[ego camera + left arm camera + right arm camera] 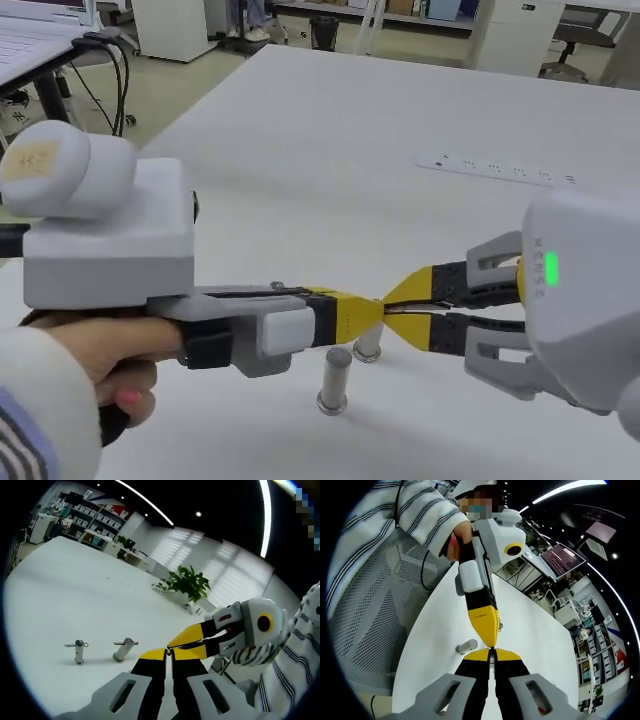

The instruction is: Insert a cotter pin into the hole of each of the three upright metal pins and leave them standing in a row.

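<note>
White workbench (330, 150) carries an upright metal pin (335, 383). Just behind that pin stands a second pin (367, 346). In the left gripper view one of the two leans, and each has a cotter pin (74, 644) through its head. Above the upright metal pin, the left gripper (372, 311) and right gripper (393, 302) meet tip to tip, both with jaws pressed closed. Anything pinched there is too small to tell.

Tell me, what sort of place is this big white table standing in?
Probably an open-plan office or a lab workroom. The white table stands among stocked storage shelves, a potted plant and a lit computer monitor, with long strip lights overhead.
</note>
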